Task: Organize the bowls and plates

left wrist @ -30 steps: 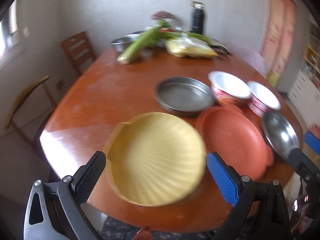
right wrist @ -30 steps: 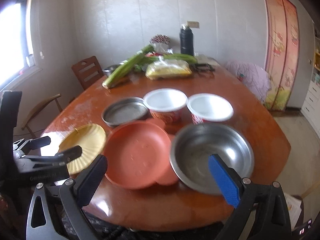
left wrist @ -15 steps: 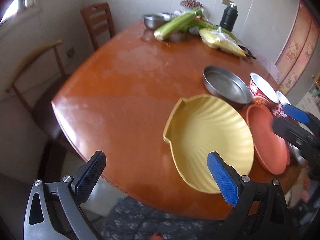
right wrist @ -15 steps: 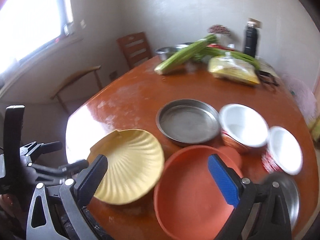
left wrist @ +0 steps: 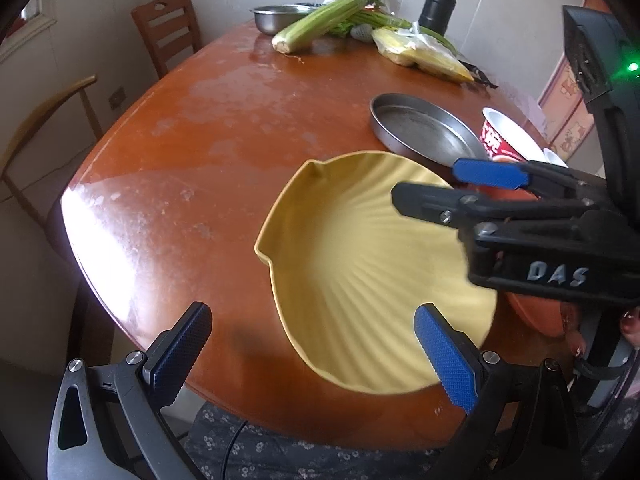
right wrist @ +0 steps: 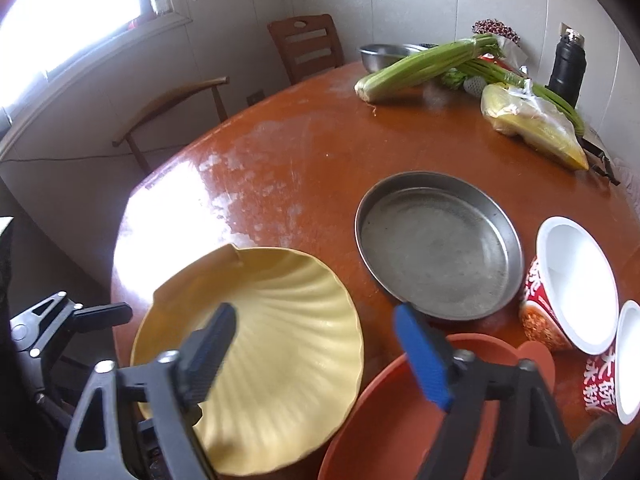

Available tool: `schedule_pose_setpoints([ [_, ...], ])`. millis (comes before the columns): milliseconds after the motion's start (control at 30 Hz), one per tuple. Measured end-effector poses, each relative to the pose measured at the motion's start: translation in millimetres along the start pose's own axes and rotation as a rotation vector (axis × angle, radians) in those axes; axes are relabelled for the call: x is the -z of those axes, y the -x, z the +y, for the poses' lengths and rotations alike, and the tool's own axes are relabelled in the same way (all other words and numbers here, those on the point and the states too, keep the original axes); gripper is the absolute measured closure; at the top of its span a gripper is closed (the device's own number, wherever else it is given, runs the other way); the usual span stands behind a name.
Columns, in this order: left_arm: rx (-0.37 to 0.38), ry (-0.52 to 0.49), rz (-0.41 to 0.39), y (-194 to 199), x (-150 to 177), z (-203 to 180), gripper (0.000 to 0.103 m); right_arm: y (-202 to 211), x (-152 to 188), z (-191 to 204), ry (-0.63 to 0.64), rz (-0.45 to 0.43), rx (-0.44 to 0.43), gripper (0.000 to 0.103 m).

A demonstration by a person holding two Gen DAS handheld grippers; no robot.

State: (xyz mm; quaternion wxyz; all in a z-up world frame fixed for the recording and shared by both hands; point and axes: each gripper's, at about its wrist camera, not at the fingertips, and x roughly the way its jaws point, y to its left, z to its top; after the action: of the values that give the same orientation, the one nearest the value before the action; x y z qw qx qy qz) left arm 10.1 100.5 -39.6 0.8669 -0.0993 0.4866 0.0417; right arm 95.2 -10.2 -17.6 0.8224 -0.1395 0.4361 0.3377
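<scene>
A yellow shell-shaped plate [left wrist: 360, 272] [right wrist: 260, 360] lies near the table's front edge. My left gripper [left wrist: 312, 356] is open and hovers over the plate's near left rim, touching nothing. My right gripper [right wrist: 316, 348] [left wrist: 440, 186] comes in from the right, its jaws closing. The plate's right rim shows between its pads, and I see no pad pressing on it. An orange plate [right wrist: 400, 420] sits right of the yellow one. Behind them are a metal pan [right wrist: 436, 244] [left wrist: 424, 128] and two red-and-white bowls [right wrist: 572, 288].
Celery [right wrist: 424, 68], a bag of corn [right wrist: 532, 128], a black flask [right wrist: 566, 64] and a steel bowl [left wrist: 280, 16] crowd the table's far end. Two chairs [left wrist: 168, 28] stand at the left. The left half of the wooden table [left wrist: 208, 128] is bare.
My right gripper swung left, from over the steel bowl across the orange plate to the yellow plate, and its jaws narrowed. My left gripper sank closer to the yellow plate.
</scene>
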Motion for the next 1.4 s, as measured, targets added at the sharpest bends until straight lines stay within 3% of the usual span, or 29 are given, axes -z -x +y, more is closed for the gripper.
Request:
schedule_pose_setpoints([
  [133,-0.025,0.015,-0.006,-2,-1,-1,0.002,-14,-1,3,0.034,0.029,0.001,0.045],
  [233,-0.023,0.016,-0.008,-3,-1,-2,0.004,-21,-2,1,0.036,0.046,-0.003,0.047],
  [400,-0.021,0.03,0.006,-6,-2,-5,0.023,-23,2,-2,0.033,0.064,-0.012,0.056],
  [600,-0.043,0.028,0.0,-5,-4,-10,0.045,-23,1,-2,0.045,0.06,-0.027,0.056],
  [1033,-0.061,0.075,0.011,-13,-19,1,0.045,-22,0,-8,-0.044,0.068,-0.104,0.055],
  [1400,-0.087,0.096,-0.007,-8,-31,20,0.045,-24,-15,9,-0.032,0.082,-0.104,0.053],
])
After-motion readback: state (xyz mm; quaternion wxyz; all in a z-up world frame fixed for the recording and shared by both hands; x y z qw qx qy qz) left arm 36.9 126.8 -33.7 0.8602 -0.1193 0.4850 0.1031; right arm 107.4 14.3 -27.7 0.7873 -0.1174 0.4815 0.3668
